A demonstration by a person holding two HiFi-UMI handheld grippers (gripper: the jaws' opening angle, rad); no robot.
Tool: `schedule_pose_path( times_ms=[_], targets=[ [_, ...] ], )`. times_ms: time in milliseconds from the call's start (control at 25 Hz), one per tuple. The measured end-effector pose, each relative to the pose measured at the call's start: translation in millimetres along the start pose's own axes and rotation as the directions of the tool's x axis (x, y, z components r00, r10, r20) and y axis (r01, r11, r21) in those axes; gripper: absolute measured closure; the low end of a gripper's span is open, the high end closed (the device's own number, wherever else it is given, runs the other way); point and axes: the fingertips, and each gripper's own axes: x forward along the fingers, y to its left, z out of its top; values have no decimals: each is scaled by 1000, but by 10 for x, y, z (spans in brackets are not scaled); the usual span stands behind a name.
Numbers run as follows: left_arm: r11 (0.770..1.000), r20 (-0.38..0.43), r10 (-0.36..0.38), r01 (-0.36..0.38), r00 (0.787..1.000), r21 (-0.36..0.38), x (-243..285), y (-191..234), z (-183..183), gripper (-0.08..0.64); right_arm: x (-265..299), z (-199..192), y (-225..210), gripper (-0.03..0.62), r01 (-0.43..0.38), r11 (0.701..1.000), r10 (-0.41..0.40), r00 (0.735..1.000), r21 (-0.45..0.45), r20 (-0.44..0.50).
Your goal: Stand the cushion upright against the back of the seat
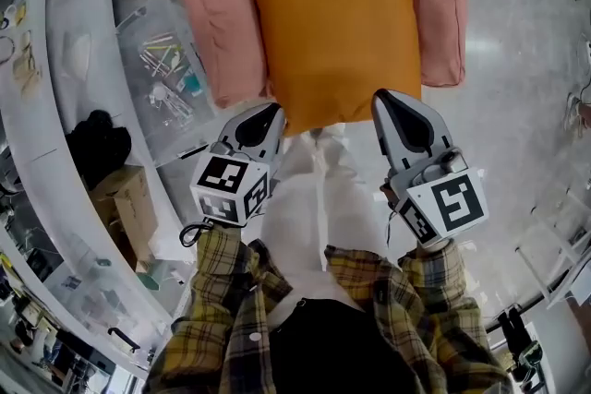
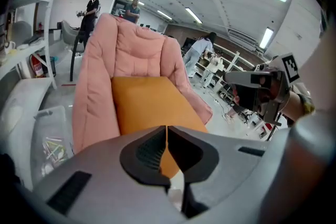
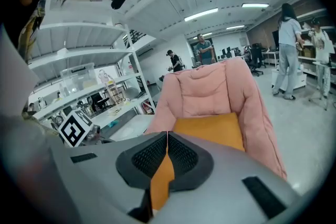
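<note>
An orange cushion (image 1: 332, 14) lies flat on the seat of a pink padded chair (image 1: 208, 23), its front edge facing me. My left gripper (image 1: 275, 112) hangs just before the cushion's front left corner, jaws shut with nothing in them. My right gripper (image 1: 382, 97) is at the front right corner, also shut and empty. The left gripper view shows the cushion (image 2: 147, 102) and the chair's back (image 2: 131, 50) beyond the closed left gripper (image 2: 167, 127). In the right gripper view the cushion (image 3: 212, 131) lies ahead of the closed right gripper (image 3: 167, 134), under the chair back (image 3: 210, 92).
White shelving (image 1: 55, 106) curves along the left. Beside the chair's left arm stands a clear plastic box (image 1: 166, 69) of small items, with a black object (image 1: 97, 143) and a cardboard box (image 1: 129, 208) nearer me. Several people (image 3: 287, 50) stand far behind the chair.
</note>
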Motion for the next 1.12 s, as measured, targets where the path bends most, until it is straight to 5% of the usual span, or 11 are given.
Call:
schedule_pose_path(
  times_ms=[160, 480, 680, 880, 1120],
  targets=[
    [999, -74, -2, -1, 997, -44, 234, 144, -395, 541, 27, -193, -55, 572, -3, 1000, 4, 1000, 28, -15],
    [996, -236, -72, 59, 969, -62, 579, 116, -1101, 356, 106, -403, -170, 572, -16, 999, 18, 999, 47, -36],
    [996, -348, -84, 79, 934, -30, 755, 131, -1589, 281, 131, -479, -175, 572, -26, 998, 28, 999, 51, -47],
    [996, -481, -42, 77, 876, 54, 940, 238, -2008, 262, 173, -561, -205, 572, -43, 997, 47, 997, 67, -64],
    [999, -534, -33, 40, 845, 2, 1128, 363, -2308, 262, 216, -628, -197, 572, -58, 994, 64, 996, 90, -66]
  ],
)
